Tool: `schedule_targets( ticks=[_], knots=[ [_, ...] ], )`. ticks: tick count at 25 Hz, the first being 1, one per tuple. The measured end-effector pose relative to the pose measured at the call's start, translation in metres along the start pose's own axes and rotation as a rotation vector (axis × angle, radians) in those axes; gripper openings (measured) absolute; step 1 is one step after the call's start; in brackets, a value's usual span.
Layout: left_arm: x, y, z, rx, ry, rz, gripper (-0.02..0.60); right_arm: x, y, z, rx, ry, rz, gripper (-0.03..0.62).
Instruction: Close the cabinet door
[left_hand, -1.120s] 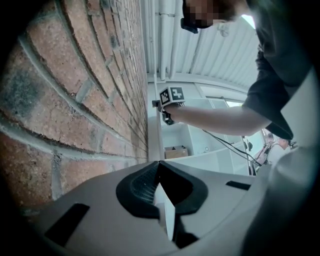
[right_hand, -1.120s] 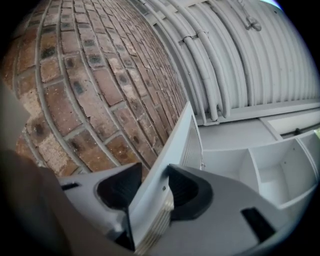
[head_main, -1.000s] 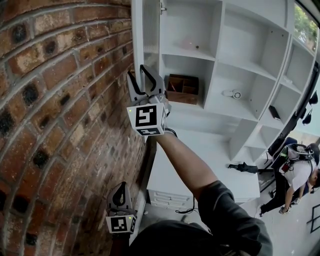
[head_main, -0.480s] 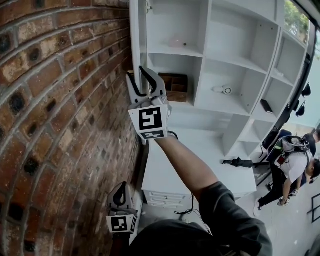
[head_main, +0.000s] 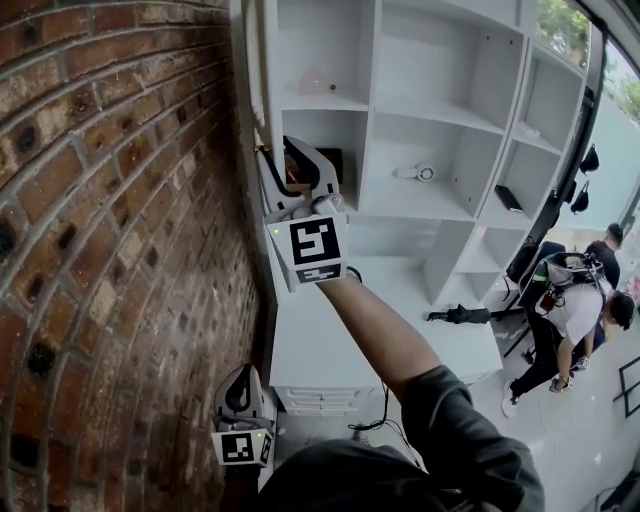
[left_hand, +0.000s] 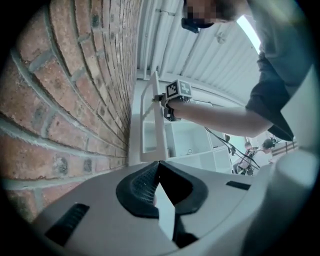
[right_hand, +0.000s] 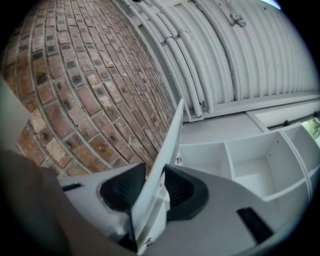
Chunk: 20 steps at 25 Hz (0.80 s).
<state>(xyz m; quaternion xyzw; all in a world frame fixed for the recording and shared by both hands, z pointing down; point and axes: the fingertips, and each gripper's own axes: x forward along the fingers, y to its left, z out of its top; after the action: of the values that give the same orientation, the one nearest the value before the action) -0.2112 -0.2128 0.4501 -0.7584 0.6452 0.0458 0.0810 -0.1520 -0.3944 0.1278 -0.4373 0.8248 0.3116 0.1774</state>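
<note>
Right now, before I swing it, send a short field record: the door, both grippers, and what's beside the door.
door: white cabinet door, open, swung back close to the red brick wall; cannot tell if they touch
right gripper: raised, clamped on the door's edge; jaws have just been closing, door panel between the pads
left gripper: held low beside the wall, jaws together, nothing held
cabinet: white open-shelf unit, compartments exposed
task state: door not yet closed
</note>
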Motion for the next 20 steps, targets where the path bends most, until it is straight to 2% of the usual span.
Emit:
schedule_targets(
  ticks=[11, 20],
  knots=[
    [0.025, -0.023, -0.006, -0.009, 0.004, -0.066, 0.002, -0.016, -0.063, -0.017, 0.029, 0.028, -0.083, 0.107],
    [0.043, -0.039, -0.011, -0.010, 0.021, -0.102, 0.002, -0.019, -0.133, -0.048, 0.138, 0.087, -0.170, 0.097]
  ],
)
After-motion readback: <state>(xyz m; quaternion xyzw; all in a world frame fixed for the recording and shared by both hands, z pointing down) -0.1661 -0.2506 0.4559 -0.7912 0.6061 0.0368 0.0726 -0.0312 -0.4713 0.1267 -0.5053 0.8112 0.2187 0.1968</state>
